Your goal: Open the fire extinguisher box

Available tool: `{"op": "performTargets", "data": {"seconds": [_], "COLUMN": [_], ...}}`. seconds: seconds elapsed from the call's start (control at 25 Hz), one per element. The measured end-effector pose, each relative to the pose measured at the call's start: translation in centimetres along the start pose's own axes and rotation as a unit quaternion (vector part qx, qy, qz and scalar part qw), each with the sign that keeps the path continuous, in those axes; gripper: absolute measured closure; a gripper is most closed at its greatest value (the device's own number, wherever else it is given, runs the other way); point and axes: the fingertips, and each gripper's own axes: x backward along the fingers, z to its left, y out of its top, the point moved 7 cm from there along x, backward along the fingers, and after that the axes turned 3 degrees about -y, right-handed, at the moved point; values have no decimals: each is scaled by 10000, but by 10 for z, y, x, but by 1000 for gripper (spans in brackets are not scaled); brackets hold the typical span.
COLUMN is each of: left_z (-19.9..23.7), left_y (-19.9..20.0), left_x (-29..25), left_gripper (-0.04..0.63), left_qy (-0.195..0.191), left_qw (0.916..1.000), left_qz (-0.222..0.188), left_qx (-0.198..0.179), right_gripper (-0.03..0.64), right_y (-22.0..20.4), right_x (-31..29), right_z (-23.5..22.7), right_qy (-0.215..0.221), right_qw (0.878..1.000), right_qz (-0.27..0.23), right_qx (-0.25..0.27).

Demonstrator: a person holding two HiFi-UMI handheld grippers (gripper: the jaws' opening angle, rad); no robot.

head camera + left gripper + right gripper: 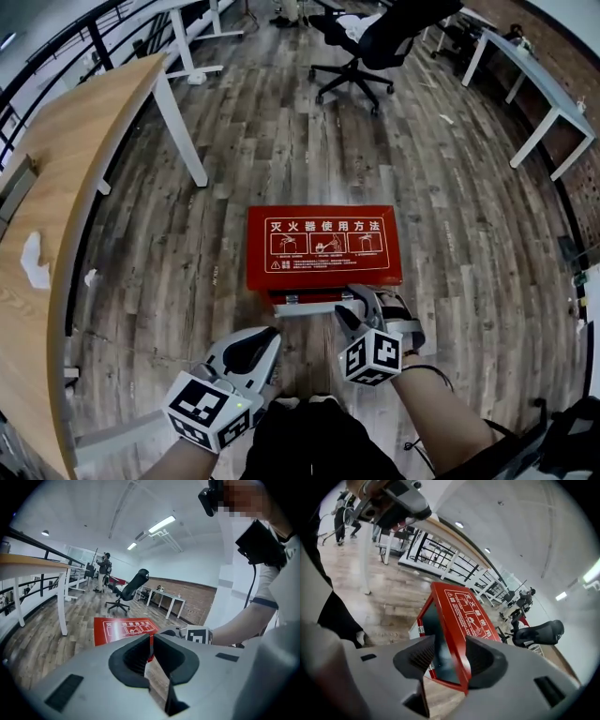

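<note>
A red fire extinguisher box (323, 246) lies flat on the wood floor, white instruction pictures on its lid. In the right gripper view the lid (461, 609) stands tilted up off the pale box body (305, 307), its dark underside showing. My right gripper (361, 307) is at the lid's near right corner. The red lid edge runs between its jaws (450, 656), with a gap on the left pad's side, so it is open. My left gripper (251, 349) hovers to the left, short of the box, its jaws (151, 651) shut with nothing held.
A long wooden desk (56, 187) curves along the left, with a white-legged table behind it. A black office chair (366, 47) stands beyond the box and white tables (544, 103) at the far right. My legs and shoes (309, 403) are just behind the grippers.
</note>
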Motion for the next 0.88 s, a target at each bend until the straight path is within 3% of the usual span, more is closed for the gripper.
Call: {"op": "performTargets", "data": {"seconds": [0.24, 0.44, 0.6, 0.88], "left_z": [22, 29, 33, 32], "left_y": [-25, -32, -36, -24], "left_x": [-21, -30, -33, -30], "left_gripper": [588, 588, 588, 588], "left_qy": [164, 121, 78, 91], "left_qw": [9995, 9990, 9989, 9990], "left_qz": [-88, -204, -233, -171], "left_qx": [253, 382, 405, 407], "right_gripper": [430, 430, 436, 454], "right_y": [-6, -7, -10, -4], "right_x": [-36, -53, -58, -49], "right_z": [7, 10, 8, 0], "right_qy": [-585, -714, -812, -605], "right_qw": [9957, 9909, 9910, 9921], "right_qz": [258, 364, 382, 436], "right_qx": [677, 1086, 997, 1008]}}
